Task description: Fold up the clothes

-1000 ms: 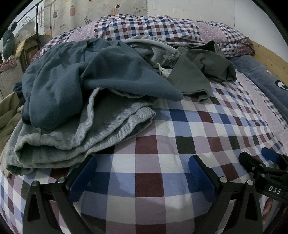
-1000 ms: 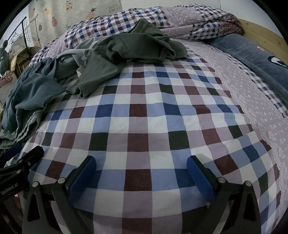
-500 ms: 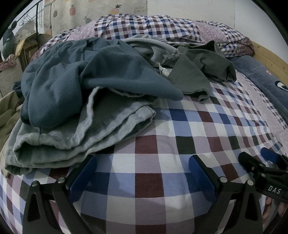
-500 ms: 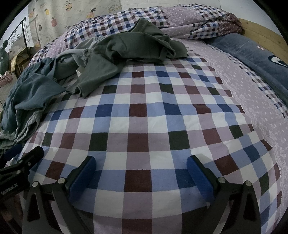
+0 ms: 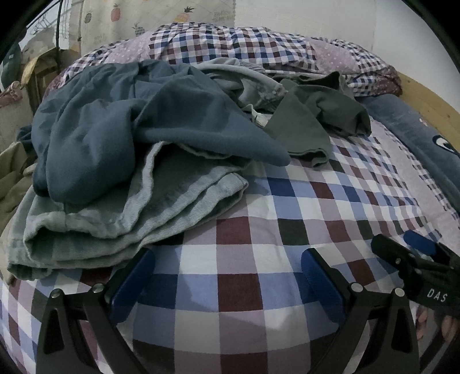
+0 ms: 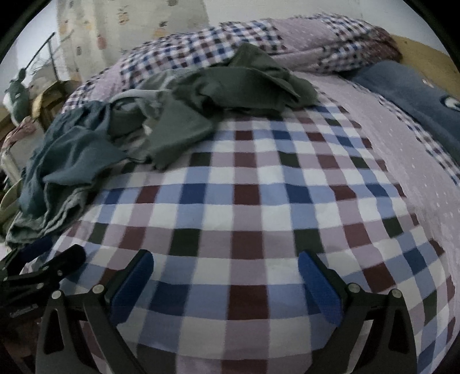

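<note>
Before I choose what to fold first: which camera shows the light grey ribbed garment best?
The left wrist view: the light grey ribbed garment lies close and sharp, under the blue sweatshirt. The right wrist view shows only a blurred sliver of it at the left edge.

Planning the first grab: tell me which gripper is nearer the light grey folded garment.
Left. The left gripper sits just before the light grey garment; the right gripper is farther off, over bare checked sheet.

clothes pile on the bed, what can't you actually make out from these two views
- Light grey garment: left wrist view, its upper part is buried under the blue garment.
- Olive garment: right wrist view is motion-blurred, so its type is unclear.
- Khaki cloth: cut off by the left edge.
- Curtain print: too small to read.
</note>
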The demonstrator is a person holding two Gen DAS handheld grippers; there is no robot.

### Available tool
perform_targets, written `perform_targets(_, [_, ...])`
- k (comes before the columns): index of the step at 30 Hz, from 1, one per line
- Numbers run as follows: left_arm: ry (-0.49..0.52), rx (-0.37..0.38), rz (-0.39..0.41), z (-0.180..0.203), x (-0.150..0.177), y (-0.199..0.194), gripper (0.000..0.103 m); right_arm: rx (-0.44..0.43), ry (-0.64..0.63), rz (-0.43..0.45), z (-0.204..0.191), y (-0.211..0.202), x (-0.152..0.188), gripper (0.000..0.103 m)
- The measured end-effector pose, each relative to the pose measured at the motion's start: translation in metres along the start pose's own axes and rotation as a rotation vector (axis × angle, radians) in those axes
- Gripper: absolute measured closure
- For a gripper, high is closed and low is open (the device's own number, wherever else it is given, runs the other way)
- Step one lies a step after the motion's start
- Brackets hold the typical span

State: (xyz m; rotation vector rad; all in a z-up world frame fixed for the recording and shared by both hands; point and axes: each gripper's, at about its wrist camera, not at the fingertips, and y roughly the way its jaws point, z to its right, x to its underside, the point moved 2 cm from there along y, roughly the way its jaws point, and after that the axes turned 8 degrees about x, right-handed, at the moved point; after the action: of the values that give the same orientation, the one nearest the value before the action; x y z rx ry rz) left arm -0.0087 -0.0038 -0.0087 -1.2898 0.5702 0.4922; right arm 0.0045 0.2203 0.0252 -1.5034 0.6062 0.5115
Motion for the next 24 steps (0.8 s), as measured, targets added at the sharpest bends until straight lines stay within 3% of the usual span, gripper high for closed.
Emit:
perform_targets(7, [-0.053,0.029,-0.006,-0.008,-0.006,-0.006,0.0,-0.068,-0.065,0.04,-0.021,0.007,-0.016,0.002])
perform_targets(13, [-0.101,0.084,0.004,-0.018,-0.013,-0.015,0.0,-0.058,-0.132,0.045,-0.047,0.028,-0.047,0.036])
perform_targets(21, [-0.125,0.145,-0.006,-0.028,-0.014,-0.019,0.0,-0.031,-0.251,0.062,-0.082,0.049,-0.075,0.038])
perform_targets(24, [-0.137,0.157,-0.005,-0.029,-0.014,-0.021,0.0,-0.013,-0.277,0.045,-0.089,0.057,-0.078,0.048])
